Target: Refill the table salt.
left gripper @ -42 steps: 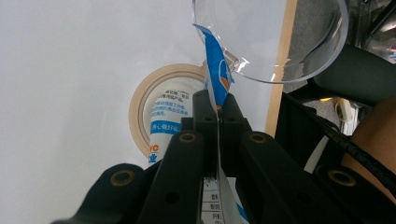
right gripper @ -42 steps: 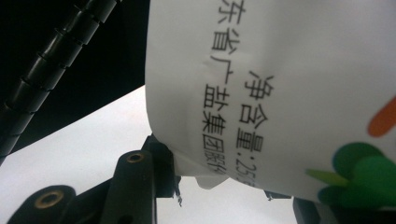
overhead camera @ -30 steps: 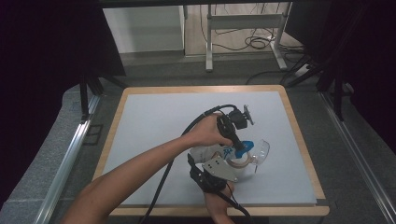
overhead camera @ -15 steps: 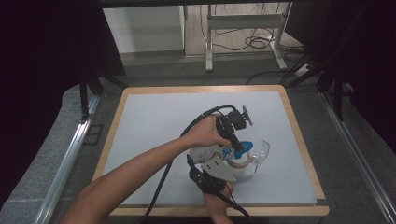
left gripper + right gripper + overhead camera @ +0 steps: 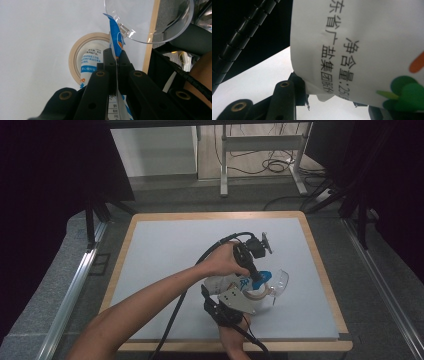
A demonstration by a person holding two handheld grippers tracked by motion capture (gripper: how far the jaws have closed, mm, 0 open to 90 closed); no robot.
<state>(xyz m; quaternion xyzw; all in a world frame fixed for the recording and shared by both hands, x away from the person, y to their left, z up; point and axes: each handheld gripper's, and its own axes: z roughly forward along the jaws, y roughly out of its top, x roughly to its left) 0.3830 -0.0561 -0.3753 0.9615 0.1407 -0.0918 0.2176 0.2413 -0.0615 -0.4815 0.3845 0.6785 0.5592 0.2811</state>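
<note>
Pouch: soft white plastic bag (image 5: 227,282) with blue and orange print and black printed characters; glossy and creased; lying low over the near right part of the table, held between both grippers.
Pouch top edge: flat sealed blue strip (image 5: 115,37), thin, standing on edge between the left jaws and poking out past their tips.
Left gripper (image 5: 115,57): jaws fully closed, pinching the blue strip of the pouch; matte black plastic with brass-coloured bushings; held in the hand (image 5: 225,261) that reaches in from the lower left of the high view.
Right gripper (image 5: 235,302): jaws part open, clamped across the white body of the pouch; pouch wall bulging between them in the right gripper view (image 5: 362,50); grey three-cornered plate on top.
Clear bowl (image 5: 277,282): transparent, round, smooth hard rim with glints; just beyond the pouch, near its blue tip.
Tape ring (image 5: 75,55): beige, flat round ring lying on the table under the pouch; contact with the bowl cannot be told.
Surface: matte pale blue-grey board (image 5: 165,250) with light wooden frame, on a grey speckled bench.
Room: dark curtains at both sides; pale floor beyond, metal table legs (image 5: 224,160) and loose black cables (image 5: 277,165).
</note>
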